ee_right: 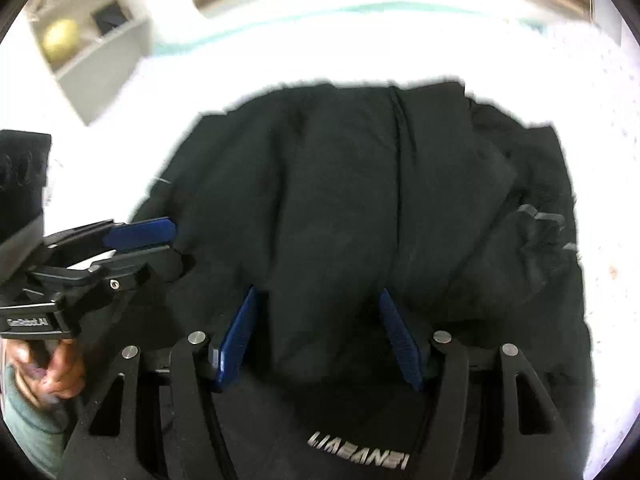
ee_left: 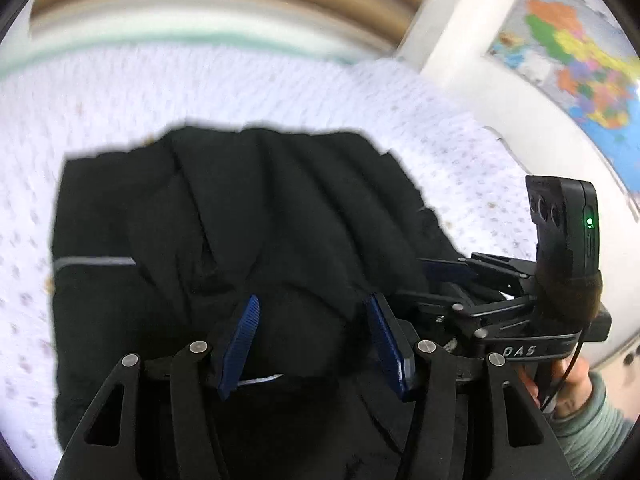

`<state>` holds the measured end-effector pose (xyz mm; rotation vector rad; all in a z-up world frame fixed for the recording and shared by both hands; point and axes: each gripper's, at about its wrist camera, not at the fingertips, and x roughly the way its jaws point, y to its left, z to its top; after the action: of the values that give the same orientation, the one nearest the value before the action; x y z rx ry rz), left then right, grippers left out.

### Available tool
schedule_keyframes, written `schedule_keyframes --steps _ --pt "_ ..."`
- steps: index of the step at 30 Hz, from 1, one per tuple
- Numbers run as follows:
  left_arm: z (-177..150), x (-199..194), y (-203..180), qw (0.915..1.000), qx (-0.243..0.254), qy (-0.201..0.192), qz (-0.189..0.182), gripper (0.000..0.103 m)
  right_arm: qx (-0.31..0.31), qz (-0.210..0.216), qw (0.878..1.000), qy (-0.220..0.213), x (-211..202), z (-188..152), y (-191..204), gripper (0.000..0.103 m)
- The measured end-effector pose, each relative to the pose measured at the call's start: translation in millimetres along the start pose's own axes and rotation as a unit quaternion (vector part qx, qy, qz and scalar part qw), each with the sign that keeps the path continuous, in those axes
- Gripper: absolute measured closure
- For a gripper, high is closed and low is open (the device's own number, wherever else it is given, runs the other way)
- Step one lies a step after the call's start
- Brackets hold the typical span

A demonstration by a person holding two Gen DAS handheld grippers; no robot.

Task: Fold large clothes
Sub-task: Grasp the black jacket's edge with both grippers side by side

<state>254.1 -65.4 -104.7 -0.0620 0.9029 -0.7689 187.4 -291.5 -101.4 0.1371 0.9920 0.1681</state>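
One black jacket (ee_left: 248, 216) lies bunched on the white bedspread (ee_left: 120, 92), filling the middle of both wrist views. Its far edge runs ragged across the upper middle of the frame, with a broad band of bare cover beyond it; in the left view I also see open cover down the left side, and in the right view a strip along the right edge (ee_right: 608, 200).

Two grippers are in play. My left gripper (ee_left: 314, 340) hangs over the near part of the jacket, its two blue pads standing apart with a fold of cloth rising between them, but I see no pad pressing on it. My right gripper (ee_right: 320, 332) is the same: jaws parted, a ridge of fabric between the pads, nothing pinched.

Each view catches the other gripper at its side edge, close by, just above the jacket, with a hand (ee_left: 568, 384) in a grey-green sleeve on the handle.

One map (ee_left: 572, 60) hangs on the wall at upper right of the left view; one shelf unit (ee_right: 92, 40) sits at upper left of the right view.
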Motion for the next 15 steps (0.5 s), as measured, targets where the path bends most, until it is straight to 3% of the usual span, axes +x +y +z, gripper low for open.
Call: schedule_keyframes --steps 3,7,11,15 --pt "-10.5 -1.8 -2.2 0.9996 -0.012 -0.004 0.024 0.045 -0.012 0.0 1.0 -0.02 -3.7 -9.4 5.4 0.036" --pt "-38.3 42.7 22.7 0.9968 -0.062 0.046 0.022 0.045 -0.021 -0.036 0.998 0.036 53.9 -39.8 -8.5 0.036" --pt "-50.9 50.1 24.3 0.9979 -0.056 0.02 0.024 0.045 -0.028 -0.037 0.999 -0.013 51.9 -52.6 -9.6 0.035" --pt "-57.6 49.3 18.6 0.9984 -0.038 0.014 0.04 0.045 -0.028 -0.038 0.999 -0.018 47.9 -60.3 -9.3 0.035"
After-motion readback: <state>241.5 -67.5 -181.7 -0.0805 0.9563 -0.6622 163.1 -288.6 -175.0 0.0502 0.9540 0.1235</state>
